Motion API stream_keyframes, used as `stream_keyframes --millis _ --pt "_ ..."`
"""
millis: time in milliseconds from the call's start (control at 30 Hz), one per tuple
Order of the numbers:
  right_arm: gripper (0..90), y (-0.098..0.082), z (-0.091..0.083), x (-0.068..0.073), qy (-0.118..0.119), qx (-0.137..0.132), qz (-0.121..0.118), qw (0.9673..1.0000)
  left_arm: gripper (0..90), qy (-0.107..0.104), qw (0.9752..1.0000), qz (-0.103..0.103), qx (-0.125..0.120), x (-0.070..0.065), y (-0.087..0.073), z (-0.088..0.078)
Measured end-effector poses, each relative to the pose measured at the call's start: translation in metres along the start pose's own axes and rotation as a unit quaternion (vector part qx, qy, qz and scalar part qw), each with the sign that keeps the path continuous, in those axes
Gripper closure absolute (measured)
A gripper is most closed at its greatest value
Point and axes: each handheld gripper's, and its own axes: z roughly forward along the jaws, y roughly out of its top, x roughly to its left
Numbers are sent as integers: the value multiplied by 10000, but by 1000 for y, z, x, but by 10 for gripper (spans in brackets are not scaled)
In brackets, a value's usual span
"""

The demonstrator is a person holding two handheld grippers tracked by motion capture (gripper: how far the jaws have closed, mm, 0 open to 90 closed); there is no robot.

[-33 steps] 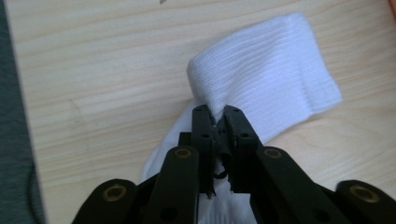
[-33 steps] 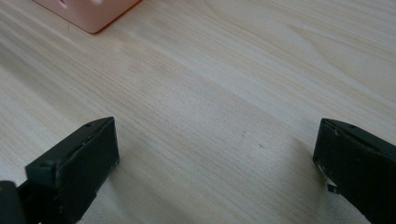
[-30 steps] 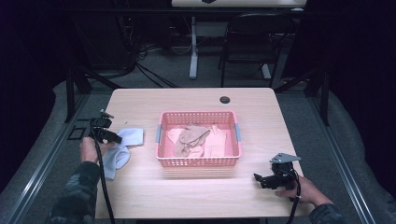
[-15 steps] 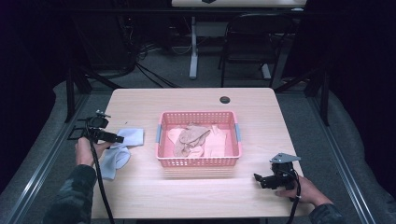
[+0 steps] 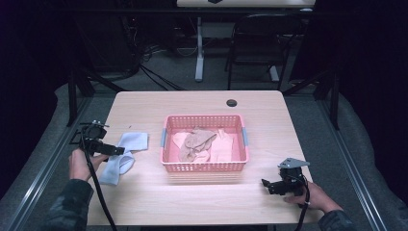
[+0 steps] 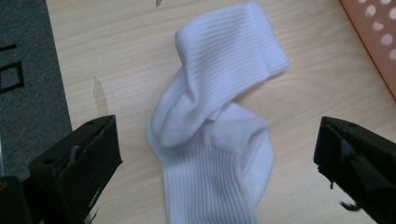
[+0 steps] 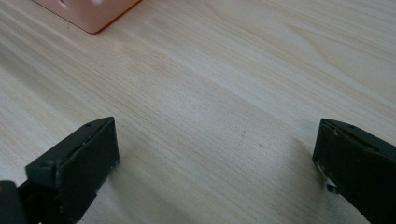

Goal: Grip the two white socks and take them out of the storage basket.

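A white ribbed sock (image 5: 124, 154) (image 6: 215, 126) lies folded over on the wooden table (image 5: 202, 103), left of the pink basket (image 5: 205, 168). My left gripper (image 5: 118, 150) (image 6: 217, 163) hovers over the sock; its jaws have just been opening and stand wide apart, with the sock lying loose below them, untouched. The basket holds tan and pale pink cloths (image 5: 204, 143). My right gripper (image 5: 264, 184) (image 7: 217, 163) rests low on the table at the front right, jaws wide apart over bare wood, a corner of the basket (image 7: 91, 14) ahead of it.
A small black round disc (image 5: 232, 102) sits near the table's far edge. Beyond the table stand a chair (image 5: 260, 48) and another table's legs on grey carpet. Metal rails run along both sides of the table.
My left gripper let go of the white sock, lifted and drew back to the left; the sock now lies on the table. The right gripper stayed where it was.
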Motion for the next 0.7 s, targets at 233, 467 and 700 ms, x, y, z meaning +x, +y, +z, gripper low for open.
stream_keyframes --millis 233,467,700 --pt "0 0 0 0 1 -2 1 10000 0 50 9999 53 -124 -3 -22 -8" --pt "0 0 0 0 1 -1 1 10000 0 73 9999 13 -144 -2 -41 -7" --pt "0 0 0 0 1 -2 2 10000 0 72 9999 -65 -112 -4 -64 1"
